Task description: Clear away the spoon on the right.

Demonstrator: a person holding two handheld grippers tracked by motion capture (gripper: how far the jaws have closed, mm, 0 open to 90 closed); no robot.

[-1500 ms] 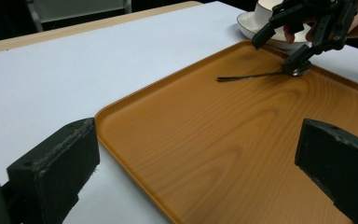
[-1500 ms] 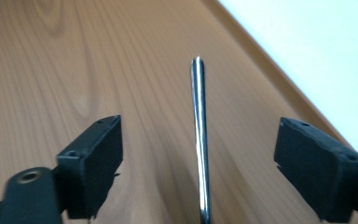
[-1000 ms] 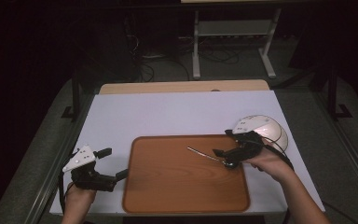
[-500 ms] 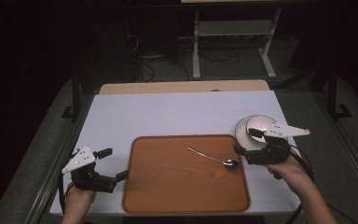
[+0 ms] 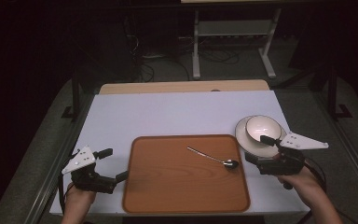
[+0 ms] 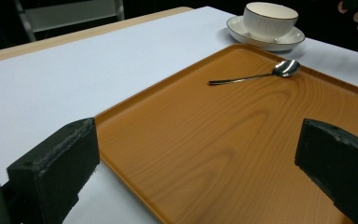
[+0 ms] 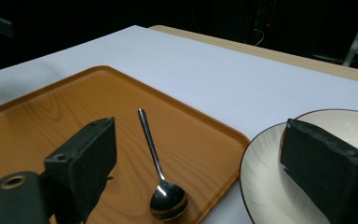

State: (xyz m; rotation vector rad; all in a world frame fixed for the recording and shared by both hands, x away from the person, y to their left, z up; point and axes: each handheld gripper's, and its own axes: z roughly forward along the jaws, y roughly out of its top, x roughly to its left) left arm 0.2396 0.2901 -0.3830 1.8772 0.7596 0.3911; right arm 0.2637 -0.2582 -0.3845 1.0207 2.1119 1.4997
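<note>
Spoon point(image 5: 214, 157) on wooden tray point(image 5: 168, 196) near its right edge; cup point(image 5: 262, 128) on saucer point(image 5: 251, 144) at desk's right edge; both tongs wide open, empty; right tongs point(image 5: 257, 149) close enough to possibly knock saucer.

Both grippers' fingers apparently wide apart

Warm wood against pale table

Orange-brown wood-grain tray point(image 5: 177, 186) on a white table point(image 5: 168, 112); silver spoon point(image 5: 214, 158) on the tray, white dark-rimmed cup point(image 5: 262, 127) and saucer point(image 5: 247, 140) beside it.
</note>
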